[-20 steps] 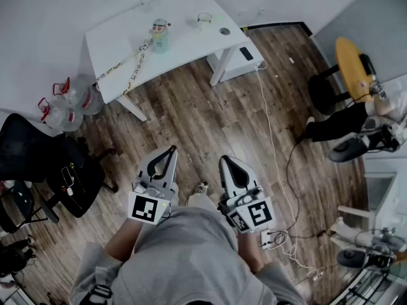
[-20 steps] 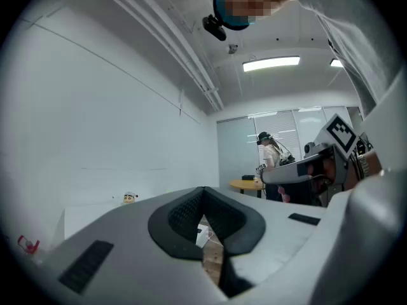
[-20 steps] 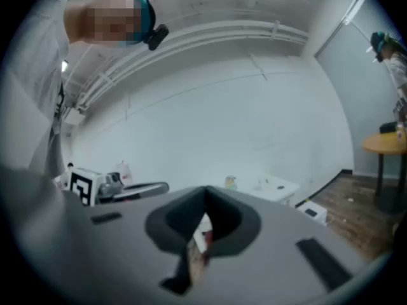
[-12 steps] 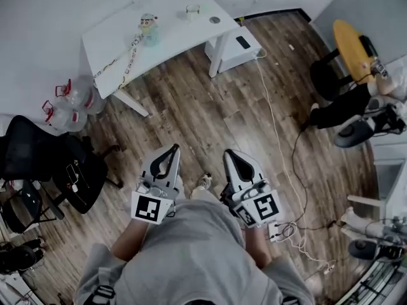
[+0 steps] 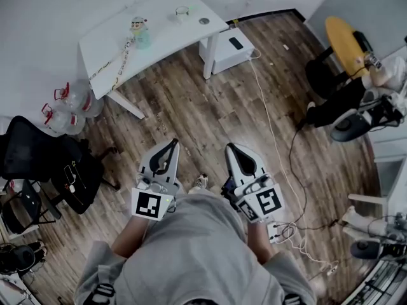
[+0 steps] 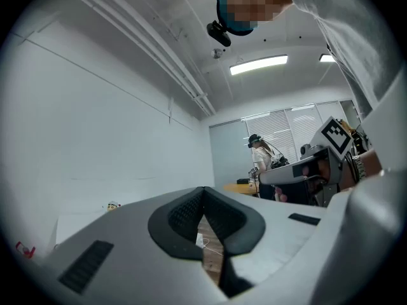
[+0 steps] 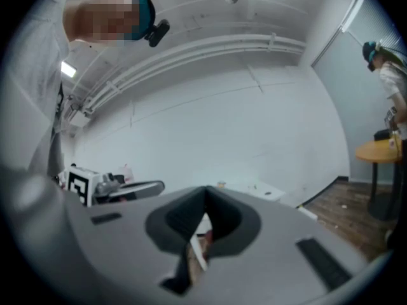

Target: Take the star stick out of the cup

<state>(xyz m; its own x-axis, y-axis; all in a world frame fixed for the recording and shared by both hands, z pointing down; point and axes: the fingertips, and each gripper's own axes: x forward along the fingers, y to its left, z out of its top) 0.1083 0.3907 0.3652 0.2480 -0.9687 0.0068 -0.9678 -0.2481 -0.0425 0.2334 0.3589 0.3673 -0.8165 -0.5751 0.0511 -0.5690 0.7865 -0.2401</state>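
Star stick [image 5: 113,60], entry by view.

Head view: I take the item to be the long pale strand on the white table [image 5: 172,30]. One end is at the cup [image 5: 140,35], which stands about mid-table. The strand's long axis runs from there toward the table's left end. I cannot tell at this range whether it bears stars. The table lies well ahead of me and off to my left, across bare wooden floor. My left claw [image 5: 172,146] and right claw [image 5: 230,149] are both held close to my body, pointing forward, well apart from the cup. Both have their jaws together and nothing in them.

Left gripper view: the tips meet, and only floor shows through the gap behind them. The cup shows small, low at the left. I judge this claw the nearer one, though the table must be approached first.

Right gripper view: the jaws are closed and empty. The pale table shows beyond the tips, but neither stick nor cup can be made out.
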